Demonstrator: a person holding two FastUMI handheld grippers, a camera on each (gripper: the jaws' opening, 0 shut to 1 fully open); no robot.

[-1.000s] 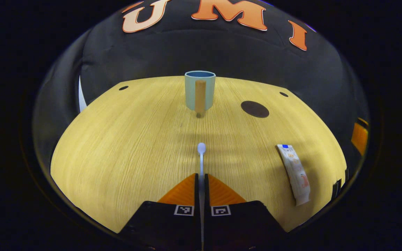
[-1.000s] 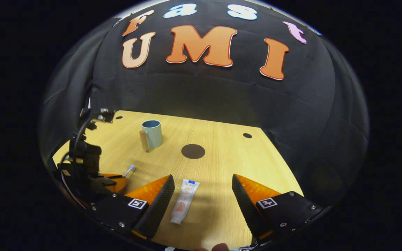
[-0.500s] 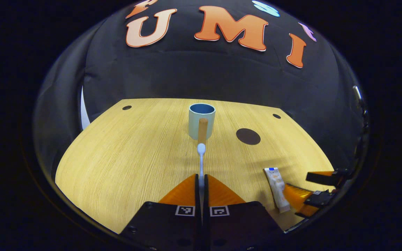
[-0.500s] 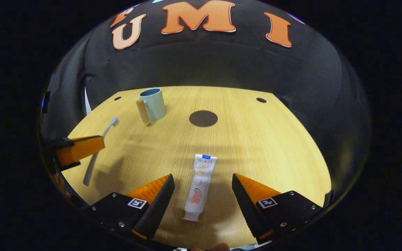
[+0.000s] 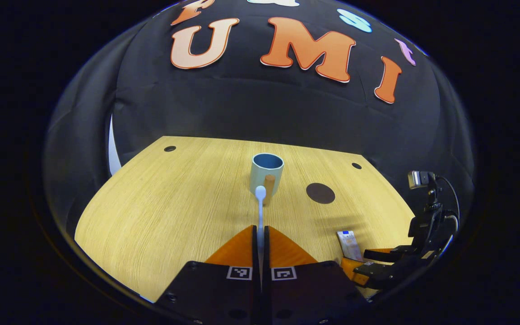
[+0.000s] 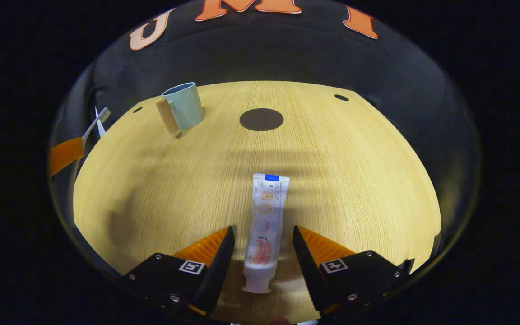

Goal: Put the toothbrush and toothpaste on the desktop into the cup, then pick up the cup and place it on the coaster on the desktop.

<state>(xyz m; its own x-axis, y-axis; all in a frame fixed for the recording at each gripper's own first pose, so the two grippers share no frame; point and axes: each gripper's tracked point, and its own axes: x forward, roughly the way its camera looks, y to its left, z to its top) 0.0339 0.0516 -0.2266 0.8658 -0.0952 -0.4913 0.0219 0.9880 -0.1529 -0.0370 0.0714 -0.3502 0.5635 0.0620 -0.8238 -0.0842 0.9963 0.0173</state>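
Gripping the toothbrush (image 5: 260,205) tight, the left tool (image 5: 260,234) holds it above the tabletop (image 5: 160,203), head aimed at the cup (image 5: 266,174). The right tool (image 6: 260,239) sits partly open astride the toothpaste (image 6: 264,221), which lies flat, fingers apart from it. The coaster (image 6: 261,119) sits beyond, beside the cup.

Both views face the wall – sharing desktop (image 5: 160,198), cup (image 6: 183,106).
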